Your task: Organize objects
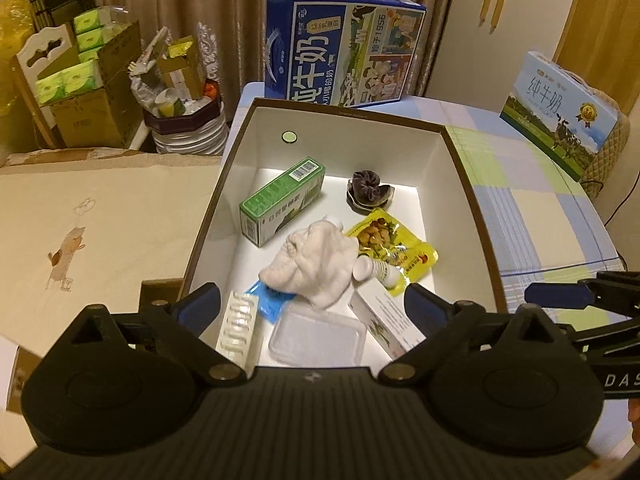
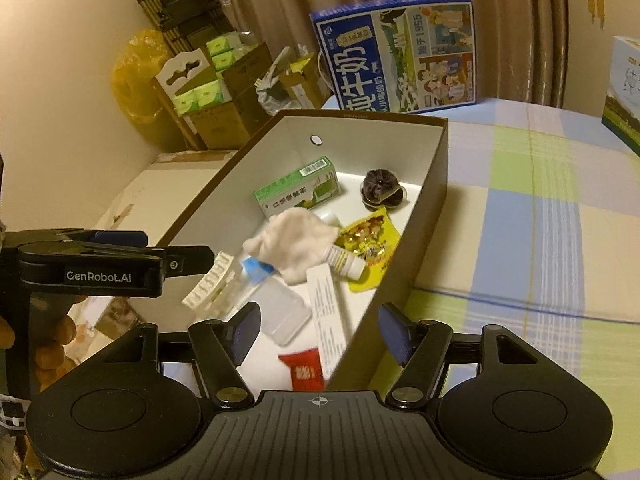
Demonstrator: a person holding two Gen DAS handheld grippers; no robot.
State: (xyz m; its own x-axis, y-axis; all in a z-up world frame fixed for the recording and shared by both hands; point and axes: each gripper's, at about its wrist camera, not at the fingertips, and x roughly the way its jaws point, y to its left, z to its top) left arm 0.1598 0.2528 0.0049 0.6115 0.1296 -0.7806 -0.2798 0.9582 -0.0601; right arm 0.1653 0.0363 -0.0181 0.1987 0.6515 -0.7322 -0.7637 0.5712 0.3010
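A brown box with white inner walls point(image 1: 448, 168) point(image 2: 424, 200) holds a green carton point(image 1: 280, 200) point(image 2: 298, 192), a dark scrunchie point(image 1: 368, 190), a yellow snack packet point(image 1: 392, 244), a white cloth point(image 1: 316, 264) point(image 2: 296, 240), a small white bottle point(image 2: 344, 264), a clear plastic tub point(image 1: 316, 336), a vial tray point(image 1: 238, 328), a long white carton point(image 2: 328, 312) and a red packet point(image 2: 302, 372). My left gripper point(image 1: 310, 304) hangs open over the box's near end, holding nothing. My right gripper point(image 2: 320, 328) is open above the box's near right wall, also empty.
A big blue milk case point(image 1: 344, 48) stands behind the box, a pale blue one point(image 1: 560, 112) at the far right. The box rests on a checked cloth point(image 1: 540, 208). A beige cover point(image 1: 100, 220) lies to the left, with cardboard boxes of tissue packs point(image 1: 80, 92) beyond.
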